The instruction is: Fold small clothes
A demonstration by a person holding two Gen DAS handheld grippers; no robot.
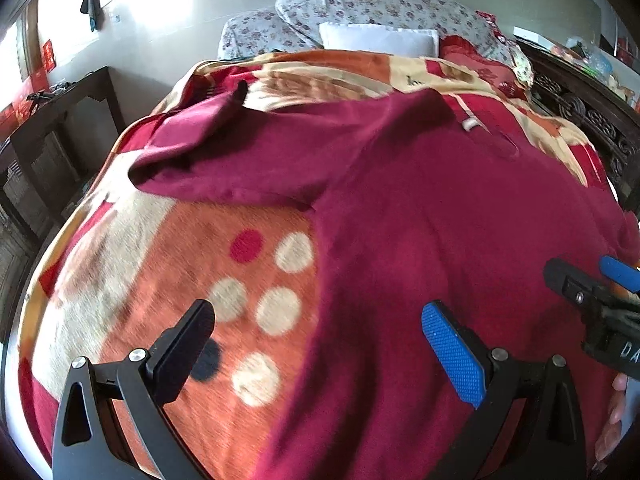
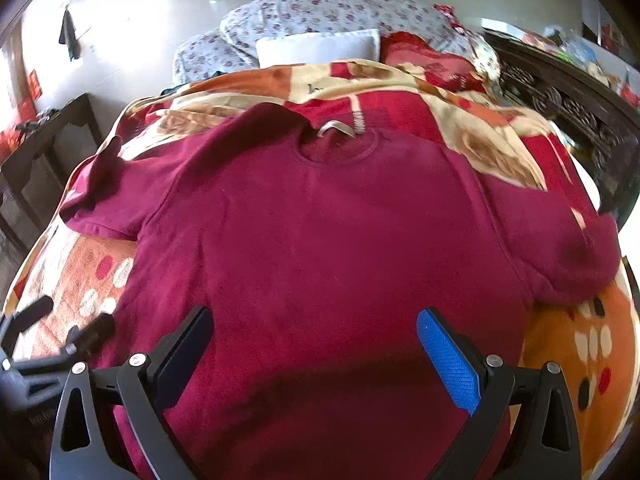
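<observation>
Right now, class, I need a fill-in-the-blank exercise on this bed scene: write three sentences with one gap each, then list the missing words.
1. The maroon T-shirt lies spread flat on a patterned ____.
2. The fingers of the right gripper stand ____, holding nothing.
3. At the far end of the bed, a plain ____ pillow rests against the floral bedding.

Missing words: blanket; open; white

Black left gripper (image 1: pixel 318 332) and right gripper (image 2: pixel 314 338) — silver screws, one blue ribbed pad each (other dark).
</observation>
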